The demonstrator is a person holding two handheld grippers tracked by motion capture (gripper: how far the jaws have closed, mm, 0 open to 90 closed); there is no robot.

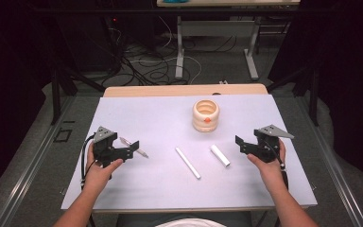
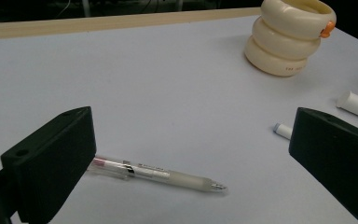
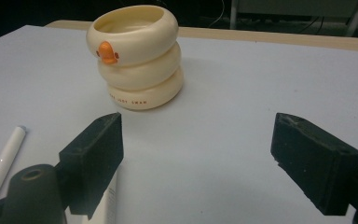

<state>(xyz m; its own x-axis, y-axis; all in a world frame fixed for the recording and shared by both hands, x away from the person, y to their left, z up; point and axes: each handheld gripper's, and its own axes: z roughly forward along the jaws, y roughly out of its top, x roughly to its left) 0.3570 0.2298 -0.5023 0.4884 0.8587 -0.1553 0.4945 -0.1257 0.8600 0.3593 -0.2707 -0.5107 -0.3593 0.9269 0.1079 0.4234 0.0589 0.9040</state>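
I see my left hand-held gripper [image 1: 133, 148] at the frame's left, jaws wide, empty, pen [image 2: 158, 175] lying just beyond them; right hand-held gripper [image 1: 240, 144] wide too, holding nothing; cream ringed cup [image 1: 205, 115] upper centre on the tabletop [image 1: 160, 118], inside unclear; long white stick [image 1: 187, 162], short white tube [image 1: 220, 155] between.

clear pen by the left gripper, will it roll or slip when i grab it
The clear pen is a slim round barrel lying flat, so a nudge would probably roll it. Its smooth plastic may slip between the left gripper jaws. It looks stiff and light.
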